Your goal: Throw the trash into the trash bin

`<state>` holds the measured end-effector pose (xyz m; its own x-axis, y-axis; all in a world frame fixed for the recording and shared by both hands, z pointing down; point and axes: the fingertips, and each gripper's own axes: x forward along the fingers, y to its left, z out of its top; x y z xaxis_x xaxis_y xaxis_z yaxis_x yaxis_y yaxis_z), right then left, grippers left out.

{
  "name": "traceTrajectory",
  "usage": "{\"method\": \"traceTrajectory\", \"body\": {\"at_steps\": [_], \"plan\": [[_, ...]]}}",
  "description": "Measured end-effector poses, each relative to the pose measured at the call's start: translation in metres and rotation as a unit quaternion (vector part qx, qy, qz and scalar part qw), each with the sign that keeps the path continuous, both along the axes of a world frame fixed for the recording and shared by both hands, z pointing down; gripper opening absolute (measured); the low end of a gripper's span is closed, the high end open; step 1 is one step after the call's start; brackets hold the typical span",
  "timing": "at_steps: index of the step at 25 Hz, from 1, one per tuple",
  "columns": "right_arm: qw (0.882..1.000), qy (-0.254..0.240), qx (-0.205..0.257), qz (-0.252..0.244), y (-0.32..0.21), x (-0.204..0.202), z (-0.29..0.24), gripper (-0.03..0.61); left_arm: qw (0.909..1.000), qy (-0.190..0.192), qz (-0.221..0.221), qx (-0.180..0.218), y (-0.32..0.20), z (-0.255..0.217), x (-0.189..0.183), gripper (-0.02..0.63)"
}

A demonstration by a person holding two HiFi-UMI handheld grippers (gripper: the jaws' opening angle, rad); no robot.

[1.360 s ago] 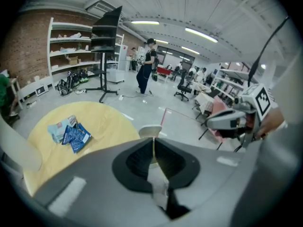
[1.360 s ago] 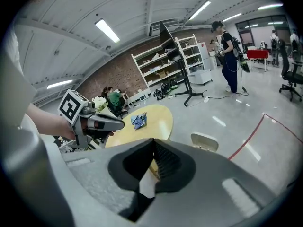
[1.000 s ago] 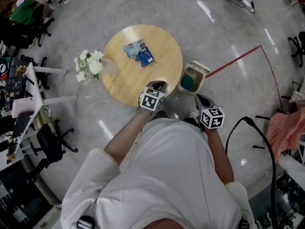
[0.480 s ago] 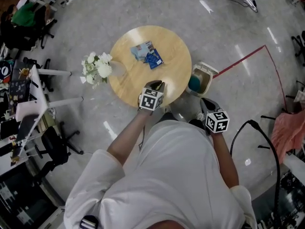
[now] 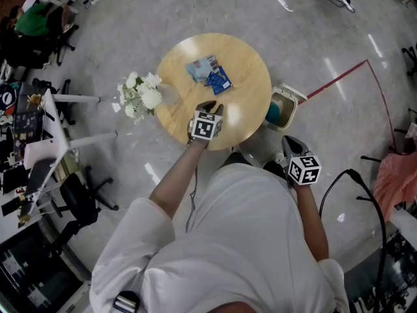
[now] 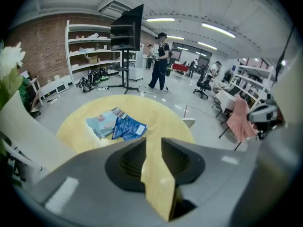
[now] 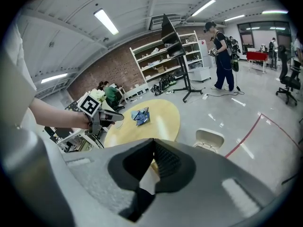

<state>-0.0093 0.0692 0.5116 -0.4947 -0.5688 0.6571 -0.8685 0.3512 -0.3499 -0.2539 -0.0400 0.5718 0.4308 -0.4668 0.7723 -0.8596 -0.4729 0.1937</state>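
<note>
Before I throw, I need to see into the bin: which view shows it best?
Head view: it looks down into the open bin beside the table. The right gripper view shows it side-on, inside unseen; the left gripper view shows only a white sliver past the table.

Blue trash wrappers (image 5: pixel 210 72) lie overlapping on the round table (image 5: pixel 244 103), open-lidded bin (image 5: pixel 280 107) just beside.

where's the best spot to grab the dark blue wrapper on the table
Probably the dark blue wrapper's free corner on the trash bin side. It lies flat and its other side overlaps the light blue wrapper, so come down steeply onto that corner over bare table.
</note>
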Motion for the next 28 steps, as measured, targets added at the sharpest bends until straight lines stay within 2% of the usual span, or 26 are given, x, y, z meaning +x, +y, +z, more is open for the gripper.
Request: {"method": "traceTrajectory", "body": {"at_steps": [6,10,15,20,28], "plan": [[1.0,0.002,-0.012,0.018,0.003,-0.003,0.006,0.002,0.9997,-0.012,0.021,-0.002,-0.024,0.014,-0.002,0.134],[0.999,0.004,-0.023,0.024,0.006,-0.007,0.012,0.001,0.9986,-0.025,0.047,-0.007,-0.039,0.03,0.004,0.198],[0.999,0.005,-0.035,0.031,0.011,-0.008,0.015,0.002,0.9959,-0.052,0.074,-0.003,-0.056,0.056,0.012,0.22],[0.998,0.008,-0.044,0.042,0.014,-0.002,0.02,0.0,0.9943,-0.075,0.074,-0.012,-0.068,0.074,0.015,0.252],[0.997,0.011,-0.057,0.057,0.017,0.005,0.025,0.001,0.9918,-0.098,0.066,-0.047,-0.078,0.116,0.014,0.296]]}}
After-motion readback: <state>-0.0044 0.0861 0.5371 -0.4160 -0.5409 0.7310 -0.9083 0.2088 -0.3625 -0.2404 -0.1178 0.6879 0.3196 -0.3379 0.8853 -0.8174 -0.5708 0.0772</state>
